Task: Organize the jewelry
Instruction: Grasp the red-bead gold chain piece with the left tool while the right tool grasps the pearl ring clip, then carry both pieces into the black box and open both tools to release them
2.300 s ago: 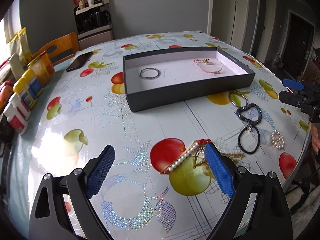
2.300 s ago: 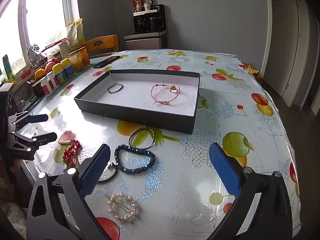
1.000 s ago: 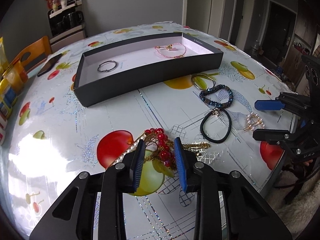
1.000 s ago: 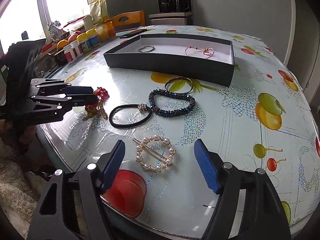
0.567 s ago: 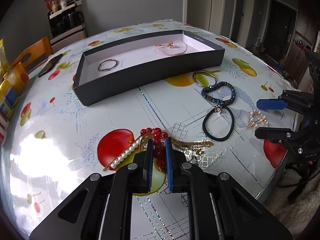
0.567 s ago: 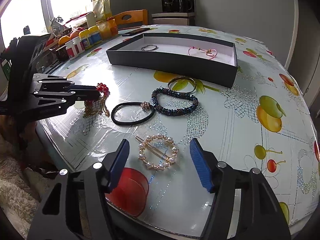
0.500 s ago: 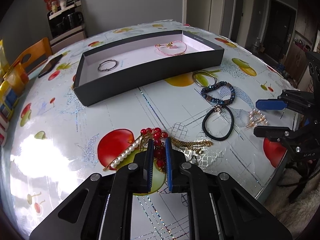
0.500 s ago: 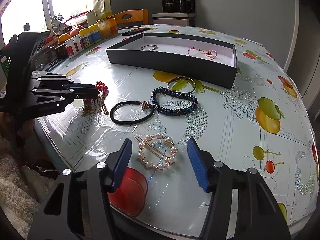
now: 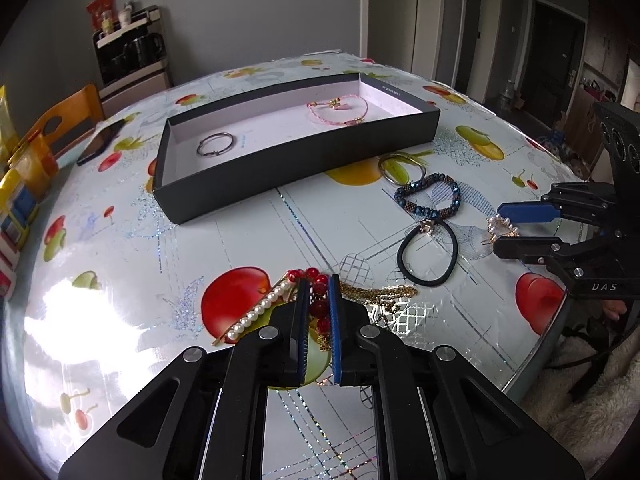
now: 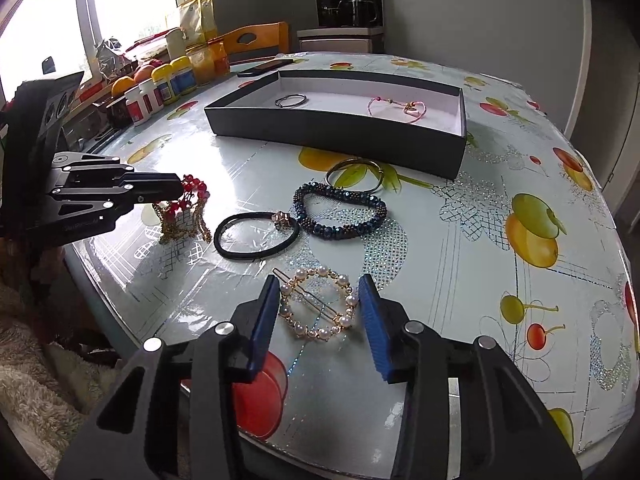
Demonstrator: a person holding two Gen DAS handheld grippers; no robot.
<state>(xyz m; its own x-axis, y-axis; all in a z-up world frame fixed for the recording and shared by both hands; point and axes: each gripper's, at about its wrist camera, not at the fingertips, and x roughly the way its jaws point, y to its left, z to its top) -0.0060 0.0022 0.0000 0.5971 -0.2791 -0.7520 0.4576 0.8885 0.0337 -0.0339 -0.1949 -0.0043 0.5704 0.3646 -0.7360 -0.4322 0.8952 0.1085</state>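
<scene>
My left gripper (image 9: 319,285) is shut on a red bead and gold chain piece (image 9: 316,304), lifted slightly off the table; it also shows in the right wrist view (image 10: 188,208). A pearl bar clip (image 9: 256,312) lies just left of it. My right gripper (image 10: 318,286) is open, its blue pads on either side of a round pearl hair clip (image 10: 318,309). The black tray (image 9: 304,160) holds a silver ring (image 9: 215,144) and a pink cord bracelet (image 9: 338,110).
A black hair tie (image 10: 256,236), a blue beaded bracelet (image 10: 340,210) and a gold bangle (image 10: 356,174) lie between the grippers and the tray. Bottles and jars (image 10: 168,84) stand along the left table edge. A phone (image 9: 100,140) lies beyond the tray.
My left gripper closed on the red bead piece and has raised it a little. My right gripper moved down around the round pearl clip and narrowed its opening.
</scene>
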